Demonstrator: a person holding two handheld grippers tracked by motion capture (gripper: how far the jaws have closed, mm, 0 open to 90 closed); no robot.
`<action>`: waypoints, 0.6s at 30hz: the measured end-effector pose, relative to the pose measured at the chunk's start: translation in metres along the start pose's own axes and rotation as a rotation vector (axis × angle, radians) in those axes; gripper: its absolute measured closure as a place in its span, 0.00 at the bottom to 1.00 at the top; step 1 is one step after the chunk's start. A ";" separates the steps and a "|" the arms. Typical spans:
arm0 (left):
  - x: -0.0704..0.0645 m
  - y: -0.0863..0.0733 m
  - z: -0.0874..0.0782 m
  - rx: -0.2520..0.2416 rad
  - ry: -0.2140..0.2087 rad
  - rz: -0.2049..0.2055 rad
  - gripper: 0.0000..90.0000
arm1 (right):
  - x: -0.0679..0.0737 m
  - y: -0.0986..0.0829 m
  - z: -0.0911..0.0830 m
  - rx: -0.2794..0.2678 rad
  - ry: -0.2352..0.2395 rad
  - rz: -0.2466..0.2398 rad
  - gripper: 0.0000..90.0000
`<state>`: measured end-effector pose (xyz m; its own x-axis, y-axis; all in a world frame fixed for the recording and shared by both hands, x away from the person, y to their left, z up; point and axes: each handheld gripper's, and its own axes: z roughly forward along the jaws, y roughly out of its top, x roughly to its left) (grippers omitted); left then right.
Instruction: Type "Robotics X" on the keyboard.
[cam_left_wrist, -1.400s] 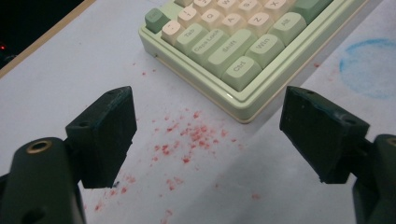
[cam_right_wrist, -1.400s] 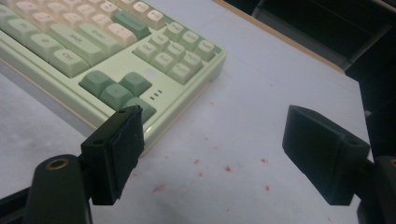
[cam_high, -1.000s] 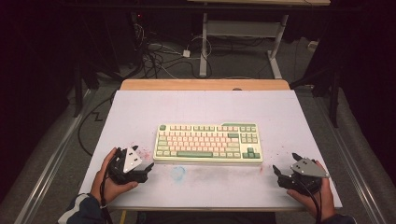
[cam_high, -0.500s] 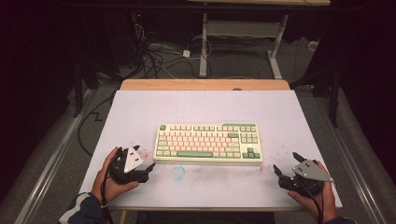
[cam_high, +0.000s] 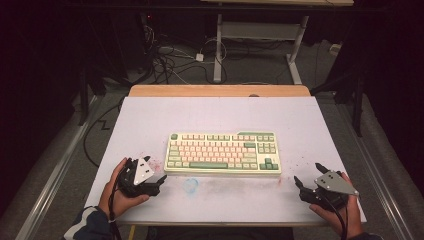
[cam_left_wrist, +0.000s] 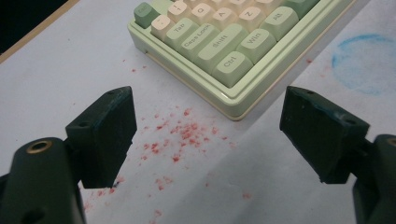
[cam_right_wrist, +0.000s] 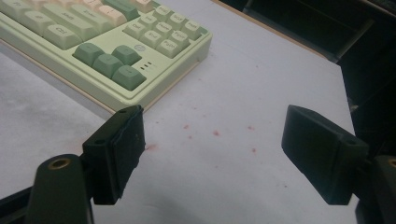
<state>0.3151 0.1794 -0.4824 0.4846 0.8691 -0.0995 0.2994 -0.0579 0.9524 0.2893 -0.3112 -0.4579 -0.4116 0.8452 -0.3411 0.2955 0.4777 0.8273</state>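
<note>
A pale green keyboard (cam_high: 223, 152) with cream and green keys lies flat in the middle of the white table (cam_high: 220, 115). My left gripper (cam_high: 152, 179) rests near the table's front left, a short way from the keyboard's near left corner (cam_left_wrist: 238, 100), jaws wide open and empty. My right gripper (cam_high: 307, 176) sits at the front right, beside the keyboard's near right corner (cam_right_wrist: 135, 100), also open with nothing between its fingers (cam_right_wrist: 119, 149). A hand holds each gripper.
Red specks (cam_left_wrist: 180, 135) and a faint blue ring (cam_left_wrist: 366, 63) stain the table in front of the keyboard. A wooden edge (cam_high: 220, 90) runs along the table's far side. Cables (cam_high: 170, 60) and desk legs (cam_high: 218, 45) lie on the floor beyond.
</note>
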 end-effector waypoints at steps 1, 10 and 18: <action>0.000 0.000 0.000 0.002 0.002 0.003 0.19 | 0.000 0.000 0.000 0.000 0.001 0.002 0.25; -0.001 0.001 0.000 0.000 0.006 0.006 0.19 | 0.000 0.000 0.000 0.006 0.002 0.005 0.25; -0.001 0.000 0.003 0.010 -0.002 0.004 0.19 | -0.002 -0.002 0.000 0.008 -0.004 0.017 0.24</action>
<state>0.3173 0.1767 -0.4831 0.4876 0.8677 -0.0964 0.3058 -0.0663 0.9498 0.2901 -0.3138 -0.4588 -0.4031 0.8541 -0.3286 0.3098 0.4652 0.8292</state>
